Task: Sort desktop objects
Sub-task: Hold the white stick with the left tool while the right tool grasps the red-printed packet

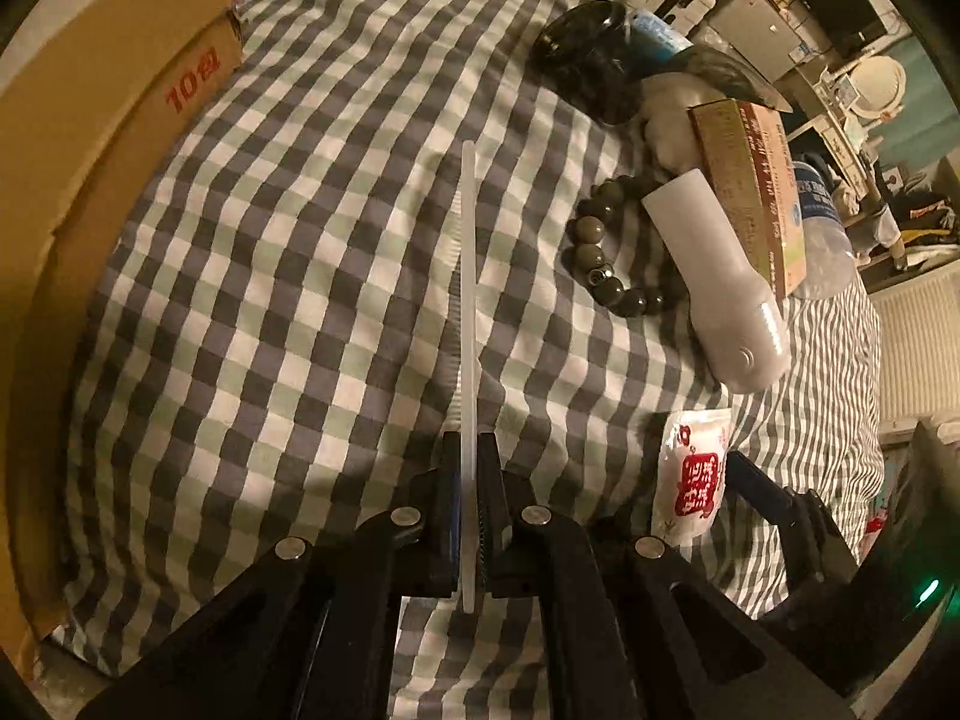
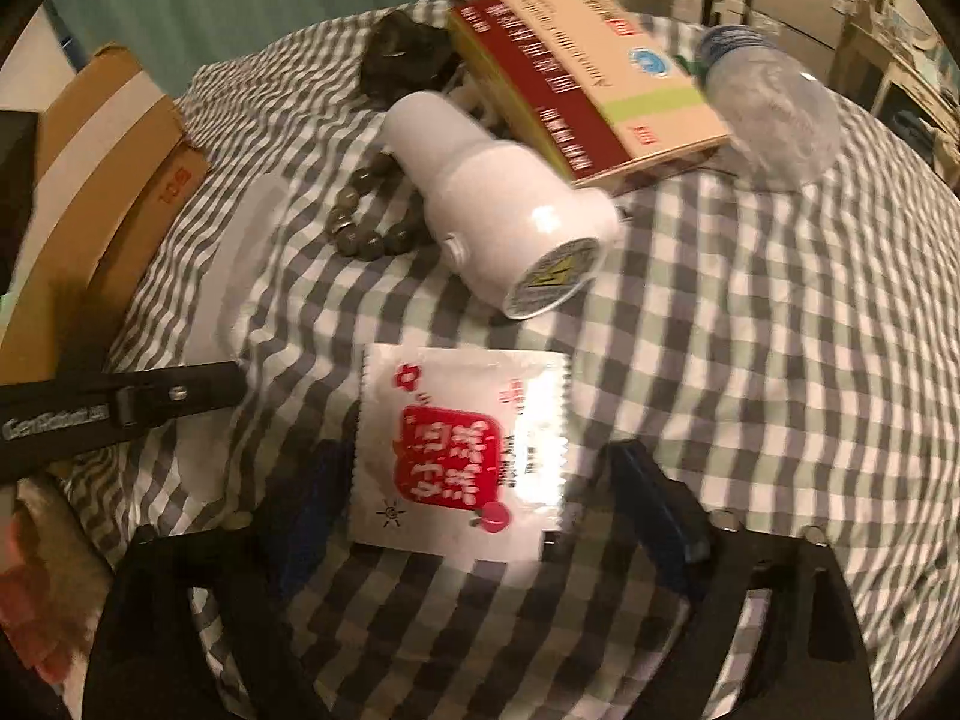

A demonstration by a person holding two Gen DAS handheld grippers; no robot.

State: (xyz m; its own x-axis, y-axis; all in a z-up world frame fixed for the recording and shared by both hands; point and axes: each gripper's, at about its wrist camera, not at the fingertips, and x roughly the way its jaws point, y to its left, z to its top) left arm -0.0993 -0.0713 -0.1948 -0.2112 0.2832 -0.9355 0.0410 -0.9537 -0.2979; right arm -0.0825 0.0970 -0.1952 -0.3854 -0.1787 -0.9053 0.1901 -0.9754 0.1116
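My left gripper (image 1: 471,450) is shut on a thin white flat plastic piece (image 1: 468,300), seen edge-on and reaching out over the checked cloth (image 1: 270,300). In the right wrist view that piece (image 2: 258,252) shows as a pale blurred sheet. My right gripper (image 2: 480,510) stands wide open just above a white sachet with a red label (image 2: 462,450). Its blue-padded fingers (image 2: 654,510) stand on either side of the sachet and do not touch it. The sachet (image 1: 690,474) also lies right of my left gripper.
Beyond the sachet lie a white cylindrical appliance (image 2: 498,210), a bracelet of dark beads (image 2: 372,210), a red and beige box (image 2: 588,78), a clear plastic bottle (image 2: 768,102) and a dark lump (image 2: 408,54). Cardboard boxes (image 1: 120,120) line the left edge.
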